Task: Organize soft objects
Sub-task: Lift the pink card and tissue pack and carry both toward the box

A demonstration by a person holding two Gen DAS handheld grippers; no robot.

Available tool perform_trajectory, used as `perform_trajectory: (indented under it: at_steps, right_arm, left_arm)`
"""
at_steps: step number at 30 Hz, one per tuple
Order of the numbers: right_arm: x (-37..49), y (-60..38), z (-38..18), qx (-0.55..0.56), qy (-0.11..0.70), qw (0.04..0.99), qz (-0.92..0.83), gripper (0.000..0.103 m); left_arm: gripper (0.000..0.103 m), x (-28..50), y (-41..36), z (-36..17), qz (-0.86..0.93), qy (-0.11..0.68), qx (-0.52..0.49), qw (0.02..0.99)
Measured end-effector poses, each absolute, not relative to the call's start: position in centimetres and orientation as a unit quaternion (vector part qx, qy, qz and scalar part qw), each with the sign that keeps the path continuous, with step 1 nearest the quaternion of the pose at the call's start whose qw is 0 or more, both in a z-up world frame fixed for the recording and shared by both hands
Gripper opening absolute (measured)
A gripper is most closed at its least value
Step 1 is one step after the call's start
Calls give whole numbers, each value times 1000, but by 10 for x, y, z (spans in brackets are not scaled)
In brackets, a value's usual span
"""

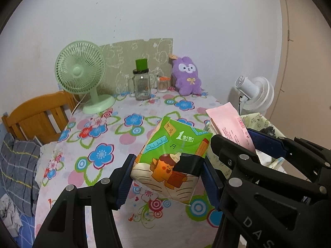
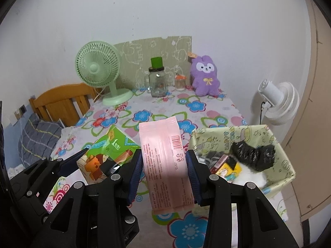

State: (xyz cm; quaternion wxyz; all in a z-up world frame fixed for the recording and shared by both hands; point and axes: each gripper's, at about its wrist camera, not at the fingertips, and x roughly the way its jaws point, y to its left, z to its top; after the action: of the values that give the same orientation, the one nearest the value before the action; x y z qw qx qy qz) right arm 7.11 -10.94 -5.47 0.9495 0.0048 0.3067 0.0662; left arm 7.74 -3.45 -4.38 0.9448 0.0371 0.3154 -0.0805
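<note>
My left gripper [image 1: 168, 177] is shut on a green cartoon-printed tissue pack [image 1: 173, 157], held above the flowered tablecloth [image 1: 115, 136]. My right gripper [image 2: 164, 173] is shut on a pink tissue pack [image 2: 165, 161], also lifted off the table. In the left wrist view the pink tissue pack [image 1: 229, 128] and the right gripper's arm show at the right. In the right wrist view the green tissue pack [image 2: 109, 150] sits at the left in the left gripper. A purple plush rabbit [image 2: 205, 75] stands at the table's back edge.
A fabric basket [image 2: 279, 144] at the right holds a black bag, a yellow item and other things. A green desk fan [image 2: 99, 70], a glass jar with a green lid [image 2: 157, 80] and a small cup stand at the back. A white fan [image 2: 277, 103] and a wooden bed frame [image 2: 62, 101] flank the table.
</note>
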Motion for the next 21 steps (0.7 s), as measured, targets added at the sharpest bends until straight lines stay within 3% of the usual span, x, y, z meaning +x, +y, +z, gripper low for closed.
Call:
perform_trajectory:
  at_steps: [21]
  right_arm:
    - [78,-181,-35,5,284,958,44,45]
  left_arm:
    - [61,94,-107,-30,-120,296,53,946]
